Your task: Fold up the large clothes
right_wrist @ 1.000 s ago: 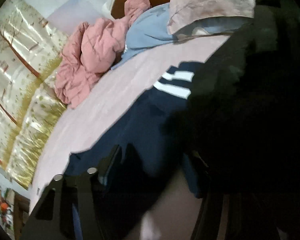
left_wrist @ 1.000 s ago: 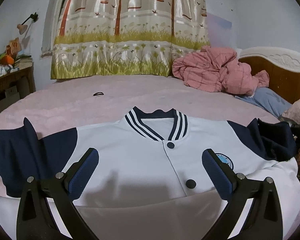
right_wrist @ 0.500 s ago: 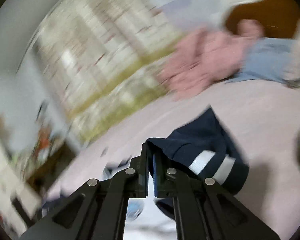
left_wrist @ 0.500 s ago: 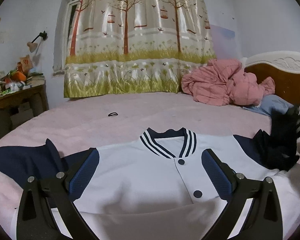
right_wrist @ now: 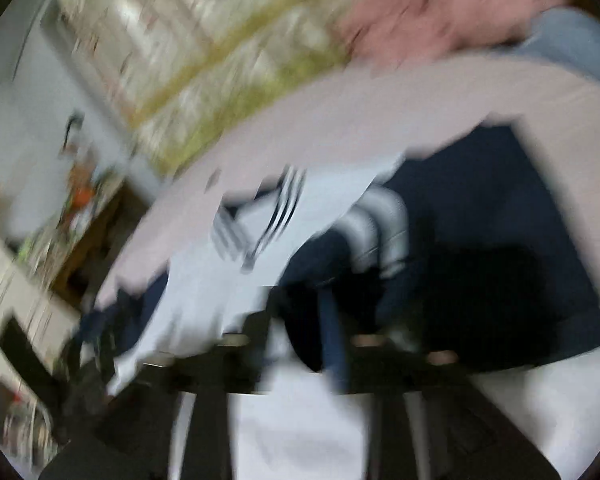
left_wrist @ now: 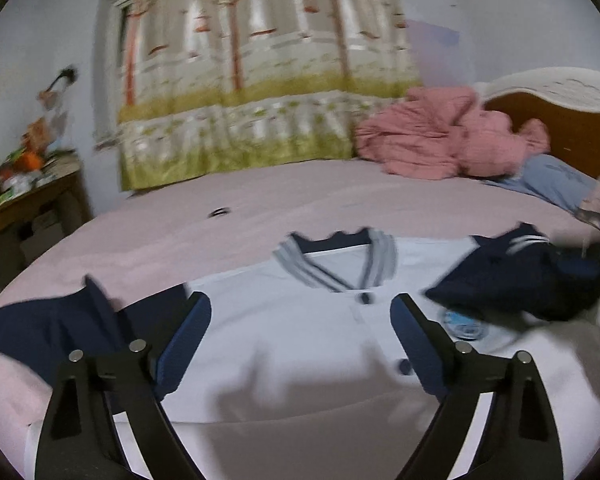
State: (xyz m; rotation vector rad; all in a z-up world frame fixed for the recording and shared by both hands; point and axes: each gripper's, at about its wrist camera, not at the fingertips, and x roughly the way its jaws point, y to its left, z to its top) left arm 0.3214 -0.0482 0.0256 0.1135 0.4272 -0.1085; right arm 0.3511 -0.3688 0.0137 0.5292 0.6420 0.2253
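Pink bed (left_wrist: pixel 260 224), crumpled quilt (left_wrist: pixel 440 140), jacket (left_wrist: pixel 300 340)

legible text: none showing | jacket (left_wrist: pixel 300 344) chest: round blue badge (left_wrist: pixel 462 326) sitting there, lettering blurring past reading | pillow (left_wrist: pixel 556 178): dark print smearing, unreadable | right wrist view: motion blur wiping out any marks

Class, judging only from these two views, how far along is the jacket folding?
Done: one navy sleeve lies folded across the white jacket. In hand: nothing; the left gripper hovers open, the right gripper's jaws have just been opening. Left: the other sleeve, spread flat, then the body.
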